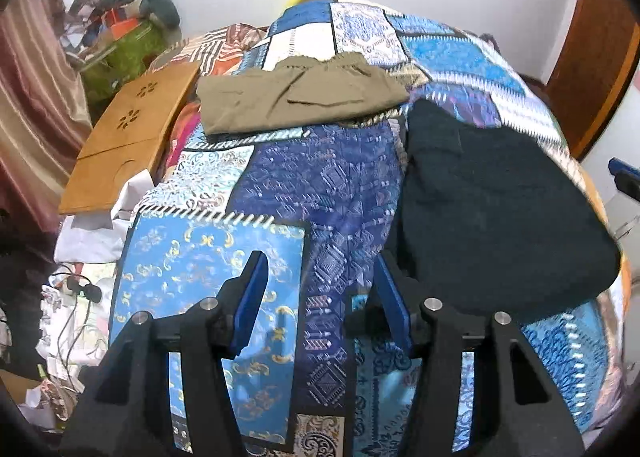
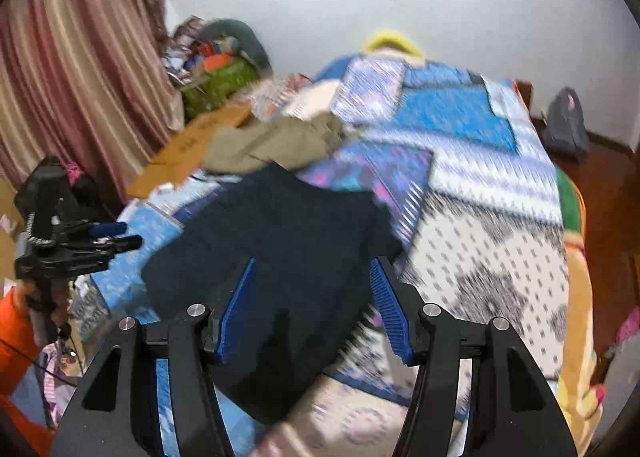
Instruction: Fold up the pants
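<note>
While both grippers, left gripper (image 1: 320, 297) and right gripper (image 2: 314, 305), hover released, the dark pants (image 1: 496, 209) lie folded on the quilt (image 1: 344, 185), right of the khaki pants (image 1: 296, 97); next, probably, comes fetching another garment.

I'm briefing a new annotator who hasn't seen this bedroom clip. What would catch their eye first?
First, the loud blue patchwork bedspread that fills both views. On it lie two garments: dark pants spread nearest the grippers, and khaki pants folded farther back, beside a wooden board at the bed's left edge. Both the left gripper and the right gripper hang open above the bed, holding nothing.
</note>
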The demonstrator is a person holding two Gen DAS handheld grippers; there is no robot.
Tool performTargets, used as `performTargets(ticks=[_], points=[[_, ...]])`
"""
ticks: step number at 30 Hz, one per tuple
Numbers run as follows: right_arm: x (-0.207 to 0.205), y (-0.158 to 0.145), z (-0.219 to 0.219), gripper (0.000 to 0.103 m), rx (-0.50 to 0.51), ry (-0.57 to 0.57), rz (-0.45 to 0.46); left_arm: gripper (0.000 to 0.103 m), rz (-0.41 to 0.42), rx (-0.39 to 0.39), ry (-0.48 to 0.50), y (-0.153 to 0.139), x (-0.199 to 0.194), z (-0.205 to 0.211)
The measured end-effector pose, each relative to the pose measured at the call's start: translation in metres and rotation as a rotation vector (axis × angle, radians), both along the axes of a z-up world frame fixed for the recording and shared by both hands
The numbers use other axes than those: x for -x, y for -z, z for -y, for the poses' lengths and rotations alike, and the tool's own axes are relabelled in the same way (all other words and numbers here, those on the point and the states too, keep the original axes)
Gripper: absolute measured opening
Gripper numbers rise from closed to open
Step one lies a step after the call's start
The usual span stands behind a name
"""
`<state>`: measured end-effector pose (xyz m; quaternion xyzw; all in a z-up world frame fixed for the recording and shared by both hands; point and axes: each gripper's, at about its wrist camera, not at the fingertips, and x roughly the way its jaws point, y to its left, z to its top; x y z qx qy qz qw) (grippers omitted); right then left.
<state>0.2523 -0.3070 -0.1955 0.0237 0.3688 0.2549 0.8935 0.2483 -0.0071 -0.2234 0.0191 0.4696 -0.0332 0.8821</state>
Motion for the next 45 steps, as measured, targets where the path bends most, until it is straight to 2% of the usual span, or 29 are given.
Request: performTargets(ticks=[5,6,7,8,9,11,13,15,17,19,22,24,26,29,31,34,37,38,42,45], points=[[-0.007,0.012,-0.043,0.053,-0.004,-0.072,-0.031,0.052,0.038,0.193,0.137,-0.021,-0.008,0.019],[-0.008,0.018,-0.054,0.052,0.007,-0.090,-0.047,0.046,0.034,0.220,0.190,-0.021,-0.012,0.032],[-0.008,0.024,-0.061,0.051,0.020,-0.103,-0.062,0.035,0.024,0.230,0.221,-0.018,-0.016,0.040],[-0.009,0.030,-0.066,0.048,0.035,-0.113,-0.082,0.029,0.001,0.235,0.252,-0.012,-0.021,0.052],[-0.009,0.036,-0.071,0.039,0.057,-0.129,-0.110,0.021,-0.031,0.229,0.283,-0.003,-0.027,0.063],[-0.008,0.050,-0.077,0.035,0.110,-0.151,-0.150,0.019,-0.069,0.176,0.305,0.019,-0.038,0.079],[-0.009,0.056,-0.071,0.031,0.114,-0.153,-0.168,0.015,-0.079,0.123,0.298,0.033,-0.043,0.083],[-0.007,0.056,-0.059,0.031,0.118,-0.139,-0.171,0.015,-0.057,0.126,0.311,0.038,-0.041,0.077],[-0.003,0.056,-0.049,0.031,0.126,-0.122,-0.171,0.017,-0.042,0.119,0.306,0.037,-0.036,0.070],[0.002,0.056,-0.035,0.030,0.113,-0.108,-0.178,0.025,-0.040,0.118,0.314,0.037,-0.030,0.061],[0.012,0.052,-0.021,0.030,0.118,-0.070,-0.165,0.028,-0.039,0.081,0.306,0.036,-0.024,0.051],[0.022,0.043,-0.011,0.031,0.100,-0.013,-0.119,0.027,-0.027,0.026,0.277,0.027,-0.018,0.043],[0.030,0.033,-0.002,0.036,0.154,0.073,-0.049,0.027,-0.007,0.006,0.257,0.017,-0.017,0.033],[0.027,0.023,0.014,0.043,0.119,0.126,-0.040,0.032,0.003,0.026,0.221,0.005,-0.024,0.021],[0.022,0.016,0.022,0.044,0.071,0.157,-0.039,0.047,-0.002,0.024,0.203,0.001,-0.031,0.018],[0.015,0.013,0.020,0.044,0.066,0.166,-0.043,0.063,-0.007,0.052,0.201,-0.001,-0.042,0.022],[0.005,0.022,0.014,0.048,0.059,0.154,-0.081,0.072,-0.037,0.116,0.206,0.005,-0.054,0.028],[0.001,0.026,0.012,0.052,0.057,0.155,-0.100,0.073,-0.051,0.131,0.210,0.008,-0.057,0.031],[-0.015,0.048,0.018,0.057,-0.018,0.201,-0.201,0.074,-0.123,0.167,0.245,0.032,-0.069,0.042],[-0.026,0.065,0.017,0.058,-0.048,0.189,-0.281,0.075,-0.142,0.213,0.261,0.044,-0.077,0.042]])
